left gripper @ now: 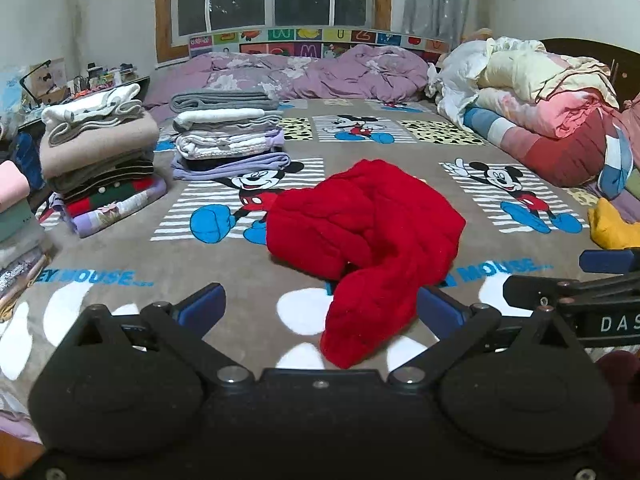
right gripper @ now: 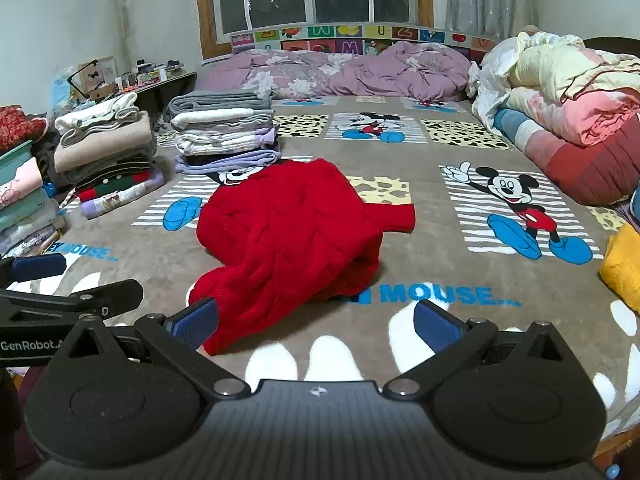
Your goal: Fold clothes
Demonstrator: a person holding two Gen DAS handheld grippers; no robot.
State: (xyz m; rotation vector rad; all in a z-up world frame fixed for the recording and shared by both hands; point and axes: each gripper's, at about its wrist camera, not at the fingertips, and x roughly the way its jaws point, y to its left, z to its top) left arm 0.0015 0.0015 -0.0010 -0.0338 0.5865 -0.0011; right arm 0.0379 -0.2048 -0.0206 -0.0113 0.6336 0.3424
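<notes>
A red knitted sweater [left gripper: 360,220] lies crumpled in the middle of the bed, one sleeve trailing toward the near edge. In the right wrist view the same sweater [right gripper: 292,232] sits ahead and a little left. My left gripper [left gripper: 320,312] is open, and the sleeve end lies between its blue fingers, untouched. My right gripper [right gripper: 316,322] is open too, with the sleeve end beside its left finger [right gripper: 196,322]. Each gripper shows at the edge of the other's view: the right one [left gripper: 600,280], the left one [right gripper: 52,280].
Folded clothes stand in stacks at the left [left gripper: 100,152] [left gripper: 228,132] [right gripper: 108,152] [right gripper: 224,132]. A purple quilt [left gripper: 320,72] lies at the back, piled bedding [left gripper: 540,112] at the right, a yellow garment [right gripper: 624,272] at the right edge. The Mickey Mouse blanket [right gripper: 480,248] covers the bed.
</notes>
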